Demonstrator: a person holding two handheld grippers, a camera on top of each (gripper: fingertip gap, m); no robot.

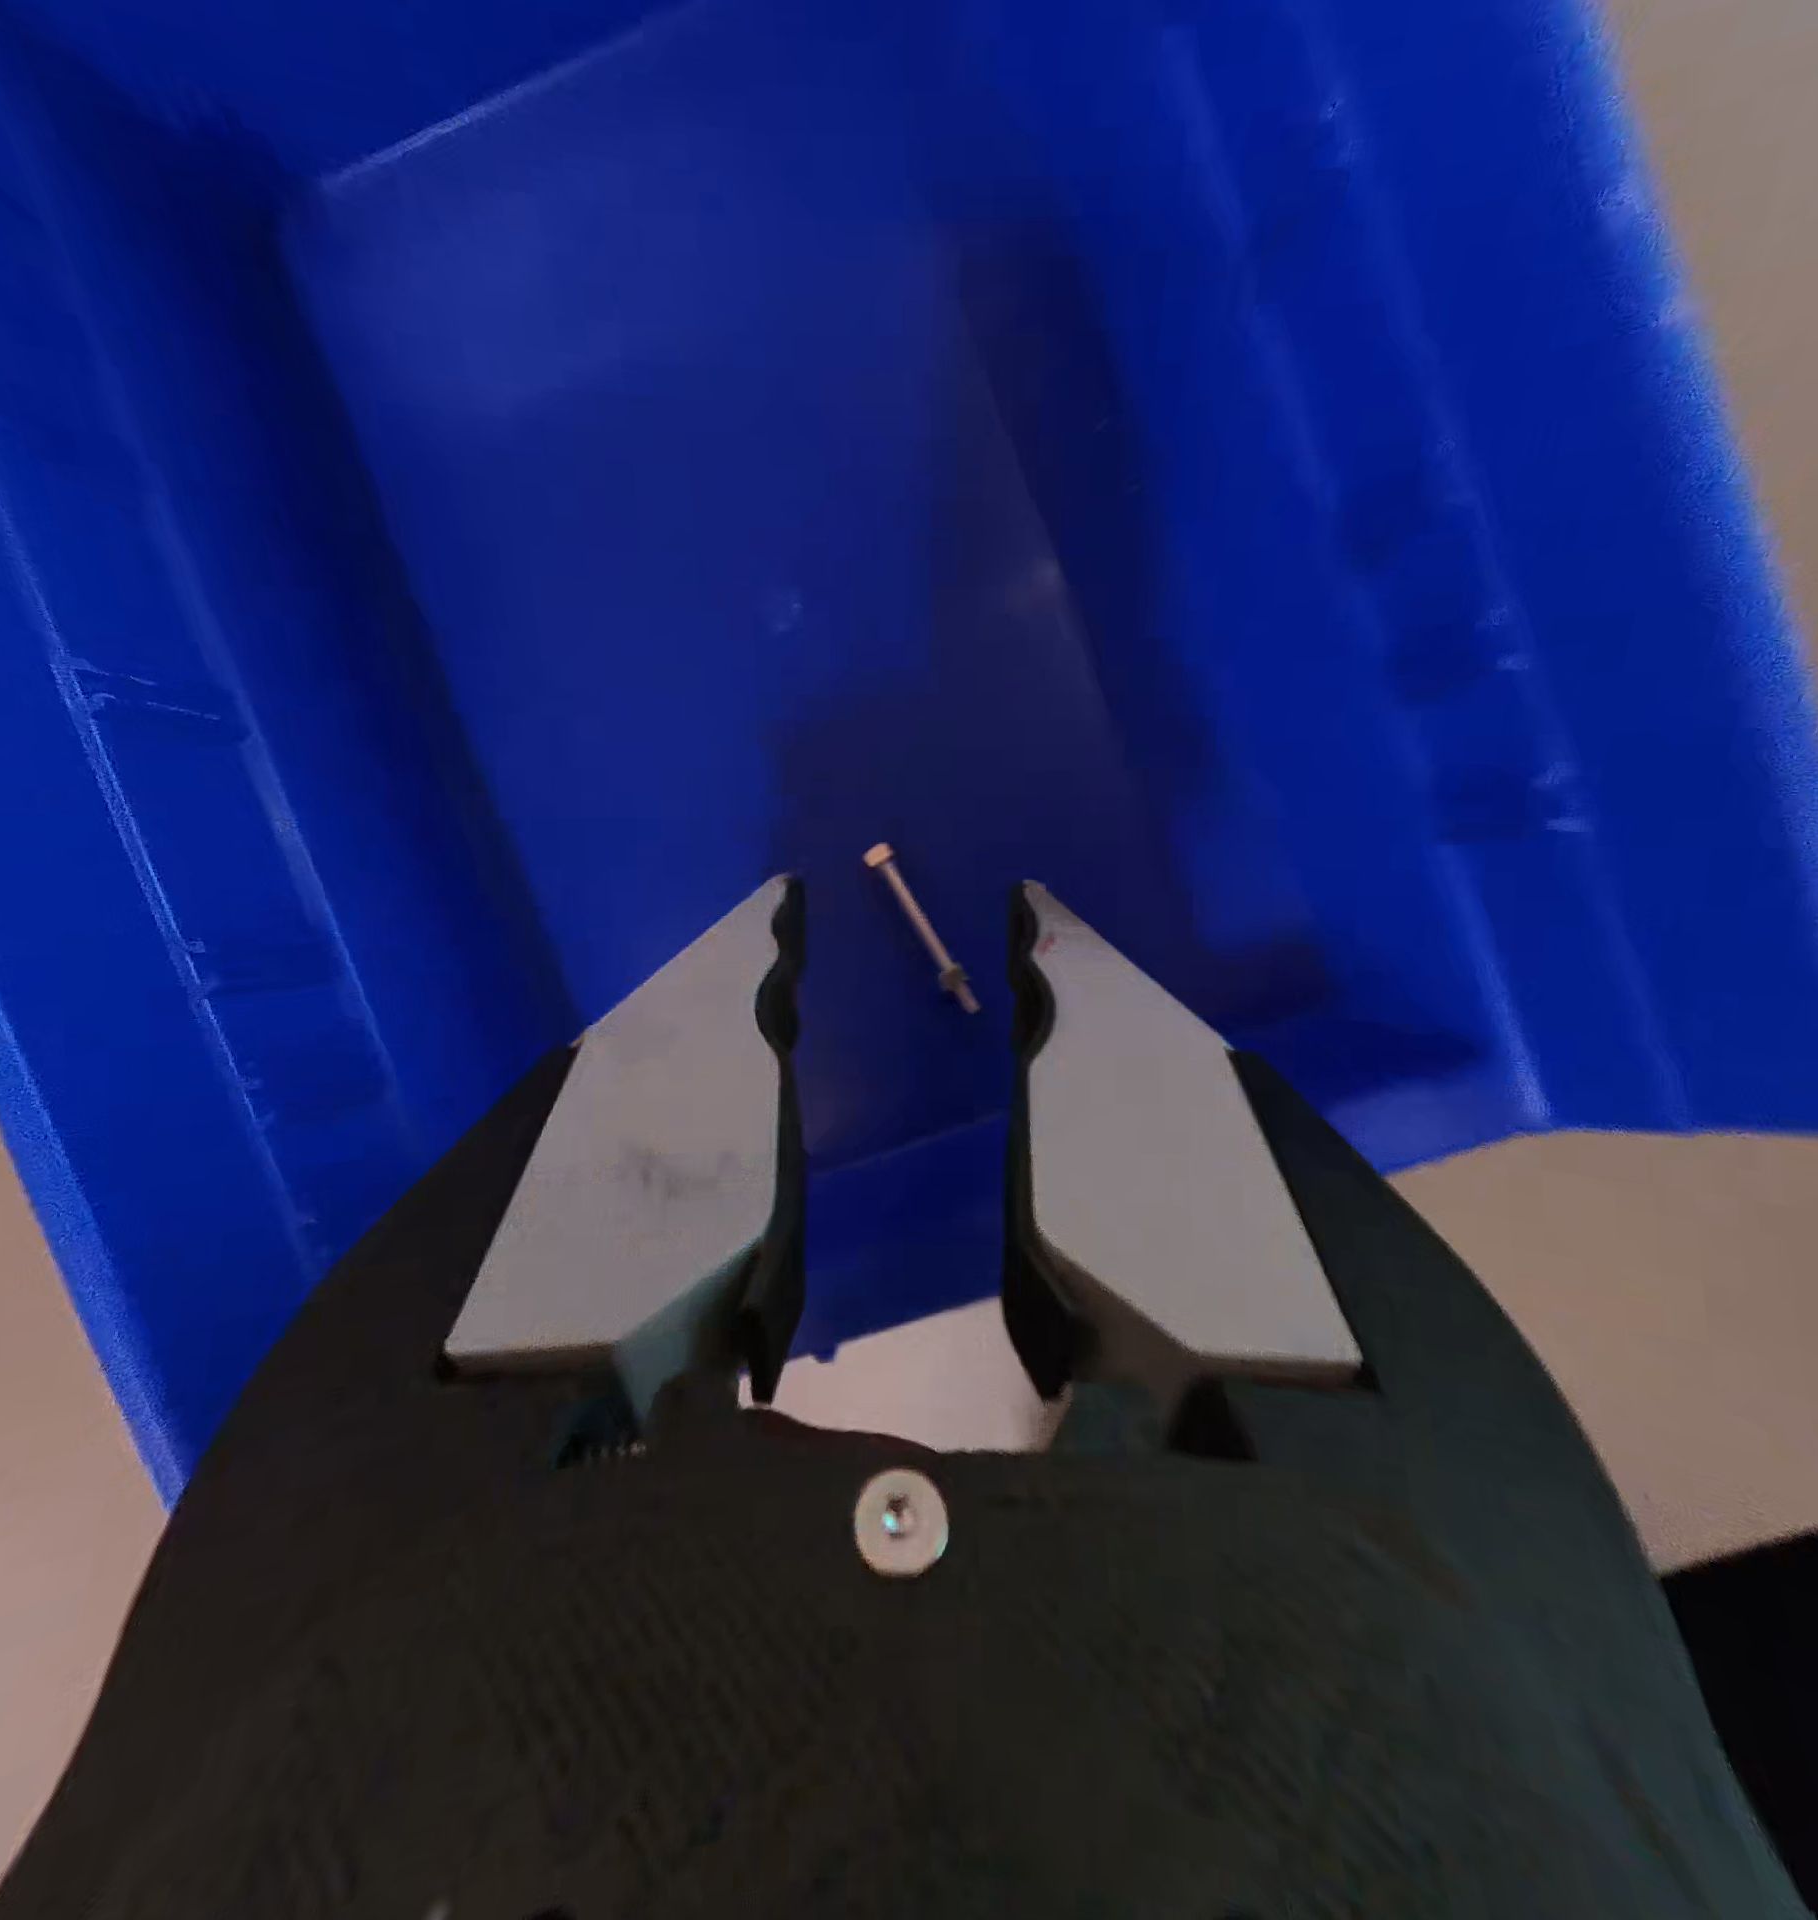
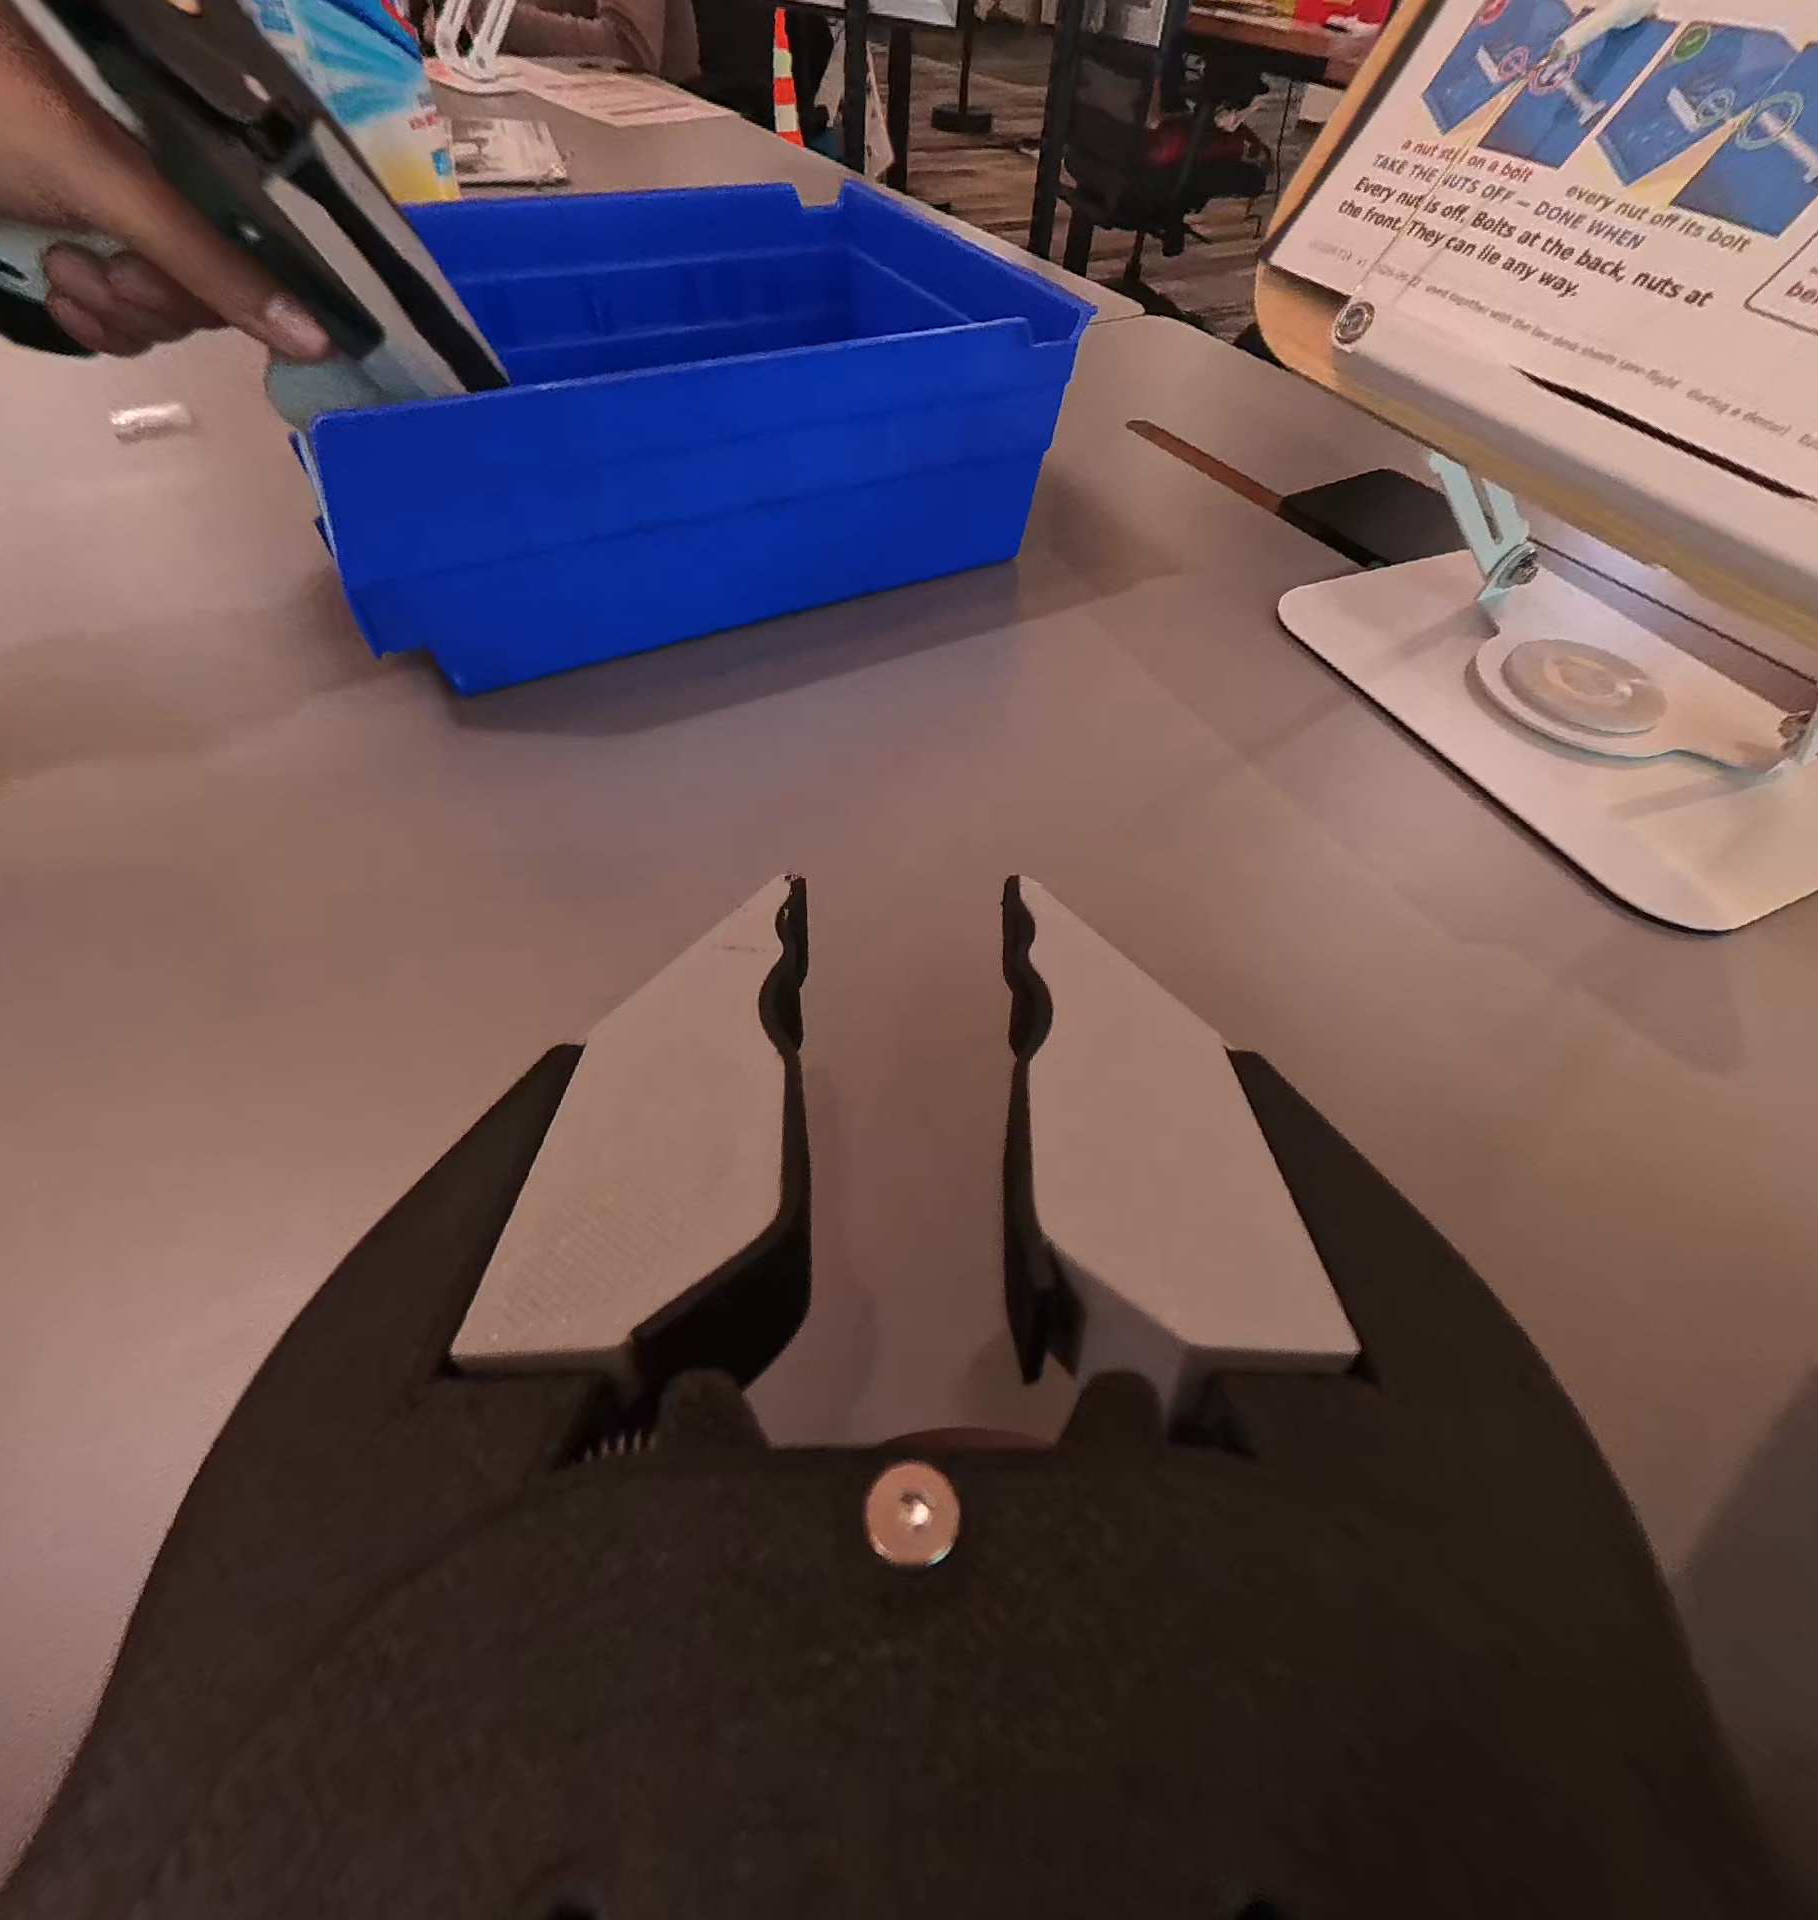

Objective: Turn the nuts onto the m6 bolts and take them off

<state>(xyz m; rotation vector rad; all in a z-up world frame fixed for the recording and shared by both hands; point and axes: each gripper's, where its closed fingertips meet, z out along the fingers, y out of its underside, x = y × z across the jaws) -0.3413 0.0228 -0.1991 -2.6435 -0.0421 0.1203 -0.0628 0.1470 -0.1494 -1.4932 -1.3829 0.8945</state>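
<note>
A silver bolt (image 1: 920,927) with a nut near its lower end lies on the floor of a blue plastic bin (image 1: 676,520). My left gripper (image 1: 905,894) is open and empty, pointing down into the bin with the bolt showing between its fingers, farther off. In the right wrist view the same bin (image 2: 697,499) stands on the grey table (image 2: 469,883), and the left gripper (image 2: 365,281), held by a hand, reaches into its left end. My right gripper (image 2: 905,894) is open and empty above the table, well in front of the bin.
A white stand (image 2: 1570,707) holding an instruction sheet (image 2: 1611,197) stands at the right. A small silver part (image 2: 152,421) lies on the table left of the bin. A blue-and-yellow package (image 2: 385,94) sits behind the bin. Chairs and tables fill the background.
</note>
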